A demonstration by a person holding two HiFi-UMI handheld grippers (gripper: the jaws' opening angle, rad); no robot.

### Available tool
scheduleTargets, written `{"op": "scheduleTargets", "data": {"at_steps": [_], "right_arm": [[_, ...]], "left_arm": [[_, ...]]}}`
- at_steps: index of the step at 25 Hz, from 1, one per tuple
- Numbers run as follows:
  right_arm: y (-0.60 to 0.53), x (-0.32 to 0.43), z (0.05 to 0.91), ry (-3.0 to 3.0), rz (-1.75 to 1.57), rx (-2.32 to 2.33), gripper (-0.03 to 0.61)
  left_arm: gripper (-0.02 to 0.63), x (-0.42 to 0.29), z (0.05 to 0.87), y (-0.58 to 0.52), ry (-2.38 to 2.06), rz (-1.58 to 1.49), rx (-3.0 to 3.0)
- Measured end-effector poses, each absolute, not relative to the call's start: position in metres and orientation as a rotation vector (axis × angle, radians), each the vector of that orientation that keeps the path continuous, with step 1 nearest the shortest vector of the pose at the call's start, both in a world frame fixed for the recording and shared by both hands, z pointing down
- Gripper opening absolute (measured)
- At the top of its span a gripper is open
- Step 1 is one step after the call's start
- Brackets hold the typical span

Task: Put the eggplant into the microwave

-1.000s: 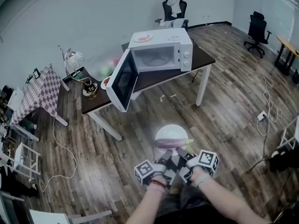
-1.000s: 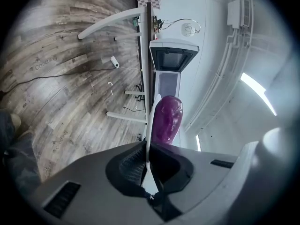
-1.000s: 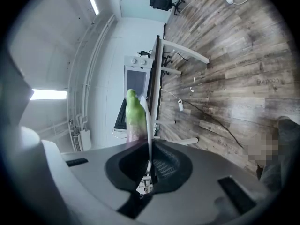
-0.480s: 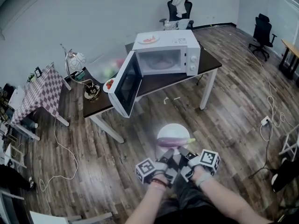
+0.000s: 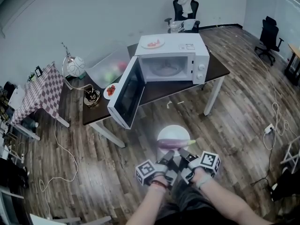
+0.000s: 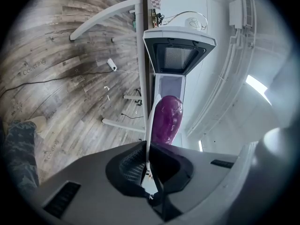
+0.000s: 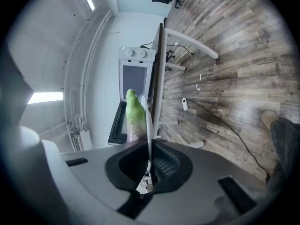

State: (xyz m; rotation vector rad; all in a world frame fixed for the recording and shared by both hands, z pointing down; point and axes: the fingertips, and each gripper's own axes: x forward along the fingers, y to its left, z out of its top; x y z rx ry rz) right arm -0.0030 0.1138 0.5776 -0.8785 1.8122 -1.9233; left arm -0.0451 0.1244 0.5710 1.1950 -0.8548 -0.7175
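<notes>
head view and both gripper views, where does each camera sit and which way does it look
Head view: on the person's head, looking steeply down at the open microwave; forearms, left claw and right claw show.
Left gripper view: on the left claw, rolled sideways, facing the microwave; a trouser leg shows.
Right gripper view: on the right claw, likewise sideways, facing the microwave; a shoe shows.
All share the plate carrying the eggplant.

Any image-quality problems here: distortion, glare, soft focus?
Head view: strong fisheye bending; the plate blooms white, softening the eggplant on it. Left gripper view: round dark vignette, near foreground soft, eggplant fairly sharp. Right gripper view: same vignette, ceiling light blown out.
</notes>
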Motion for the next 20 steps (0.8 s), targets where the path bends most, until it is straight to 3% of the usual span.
{"op": "scheduleTargets", "data": {"at_steps": [20], "right_arm": [[-0.018, 0.003, 0.578, 1.846, -1.975, -0.856, 0.017]], "left_arm": [[0.006, -0.04, 0.574, -0.006, -0.886, -0.745, 1.176]]}}
